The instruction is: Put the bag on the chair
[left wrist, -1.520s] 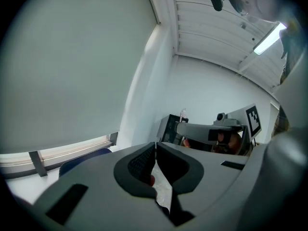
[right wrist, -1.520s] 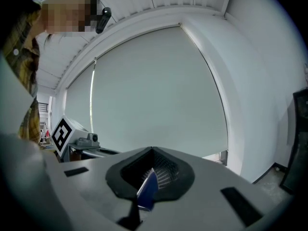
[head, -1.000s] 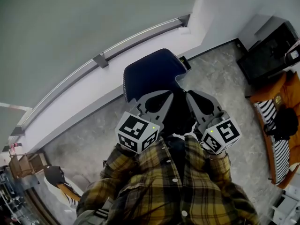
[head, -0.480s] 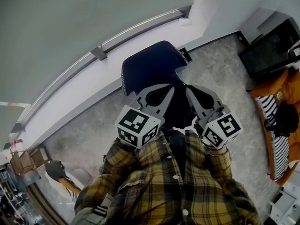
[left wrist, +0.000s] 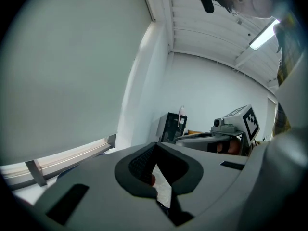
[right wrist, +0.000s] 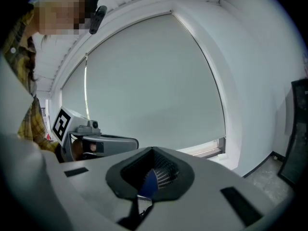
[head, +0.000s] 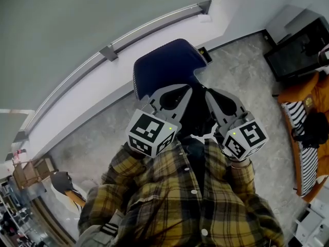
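Note:
A dark blue chair [head: 164, 68] stands on the floor just ahead of me, below the window wall. Both grippers are held side by side at chest height and point towards it. A black bag [head: 197, 115] hangs between them, mostly hidden by the jaws. The left gripper [head: 181, 89] is shut, with a thin dark strip of the bag pinched low between its jaws [left wrist: 163, 203]. The right gripper [head: 209, 91] is also shut, a thin strip caught between its jaws [right wrist: 137, 203]. Blue of the chair [right wrist: 150, 182] shows through the right gripper's jaw opening.
A long window with a grey blind and a white ledge [head: 110, 53] runs behind the chair. A black cabinet [head: 298, 50] stands at the far right. Below it is an orange seat with a striped cushion [head: 306, 148]. The floor [head: 241, 76] is grey stone.
The chair now sits a little higher in the head view. Both grippers have stayed shut and have hardly moved.

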`<state>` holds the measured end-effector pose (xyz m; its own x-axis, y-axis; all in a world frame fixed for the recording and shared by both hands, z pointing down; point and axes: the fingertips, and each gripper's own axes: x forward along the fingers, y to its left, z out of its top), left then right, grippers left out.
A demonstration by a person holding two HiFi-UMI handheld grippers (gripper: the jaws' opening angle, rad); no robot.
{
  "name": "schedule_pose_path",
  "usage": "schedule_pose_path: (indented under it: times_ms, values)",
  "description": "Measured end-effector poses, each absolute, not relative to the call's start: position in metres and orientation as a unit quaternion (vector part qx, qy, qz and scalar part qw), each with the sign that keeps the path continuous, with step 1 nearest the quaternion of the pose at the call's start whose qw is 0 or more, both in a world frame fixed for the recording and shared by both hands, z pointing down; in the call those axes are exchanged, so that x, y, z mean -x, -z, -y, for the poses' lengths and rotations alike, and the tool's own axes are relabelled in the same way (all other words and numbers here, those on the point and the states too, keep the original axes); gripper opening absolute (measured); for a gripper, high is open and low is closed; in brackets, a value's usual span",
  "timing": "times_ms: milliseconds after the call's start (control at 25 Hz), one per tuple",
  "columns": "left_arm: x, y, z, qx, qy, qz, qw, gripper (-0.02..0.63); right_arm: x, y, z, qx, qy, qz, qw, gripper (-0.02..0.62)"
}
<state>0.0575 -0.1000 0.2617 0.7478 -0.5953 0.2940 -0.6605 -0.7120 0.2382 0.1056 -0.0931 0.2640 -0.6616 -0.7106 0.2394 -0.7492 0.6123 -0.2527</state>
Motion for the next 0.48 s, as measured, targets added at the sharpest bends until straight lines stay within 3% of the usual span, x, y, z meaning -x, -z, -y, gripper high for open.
schedule_pose_path:
  times_ms: [480]
  values:
    - [-0.0616, -0.2664, 0.0987, -0.925, -0.126, 0.331, 0.138, 0.018, -0.1154, -0.2637, 0.0911, -0.411, -0.161, 0.896, 0.047, 0.015]
